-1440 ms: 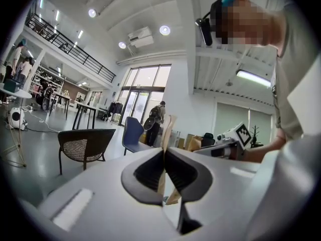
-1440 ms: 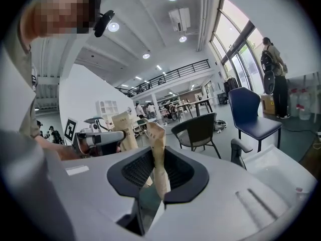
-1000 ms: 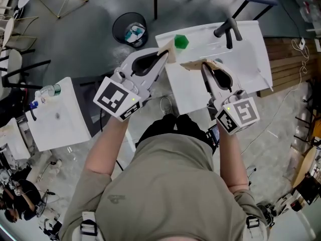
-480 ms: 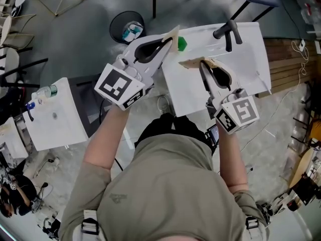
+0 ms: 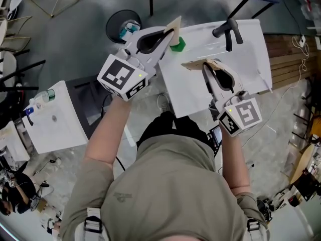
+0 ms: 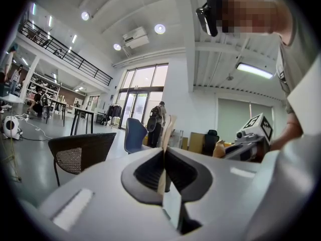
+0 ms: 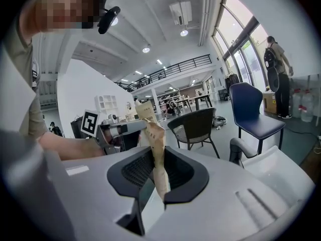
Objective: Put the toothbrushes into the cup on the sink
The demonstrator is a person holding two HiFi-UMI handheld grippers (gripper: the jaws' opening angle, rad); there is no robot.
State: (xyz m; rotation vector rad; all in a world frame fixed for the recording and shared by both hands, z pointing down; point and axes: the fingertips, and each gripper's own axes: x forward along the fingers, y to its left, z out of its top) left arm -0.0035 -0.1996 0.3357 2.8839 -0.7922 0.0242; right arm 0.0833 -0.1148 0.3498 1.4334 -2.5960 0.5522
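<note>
Head view: the white sink (image 5: 246, 59) lies in front of the person. The green cup (image 5: 177, 44) stands at its far left corner, and the black tap (image 5: 228, 29) is at the far edge, well to the cup's right.

The left gripper (image 5: 168, 34) reaches over that corner. Its jaws are closed on the left toothbrush packet (image 5: 174, 25), a flat tan paper sleeve, and together they cover part of the cup's left side. The right gripper (image 5: 204, 67) is over the middle of the sink. Its jaws are clamped on the right toothbrush packet (image 5: 194, 63), which points towards the left edge.

A round bin (image 5: 120, 29) stands on the floor beyond the far left corner. A white cabinet (image 5: 55, 119) carrying a bottle (image 5: 47, 94) stands well off to the person's left.

Left gripper view: the left gripper (image 6: 164, 157) grips its packet (image 6: 167, 127) edge-on (only a thin strip shows). This view alone shows a wicker chair (image 6: 80, 152) and a person with a backpack (image 6: 156, 117) at glass doors.

Right gripper view: the right gripper (image 7: 158, 167) pinches its packet (image 7: 153, 134), which is creased and upright. Beyond it are a dark chair (image 7: 195, 127) and a blue chair (image 7: 253, 109).

Writing: the print on the right packet is too small to read. The cubes carry black-and-white square markers only.
</note>
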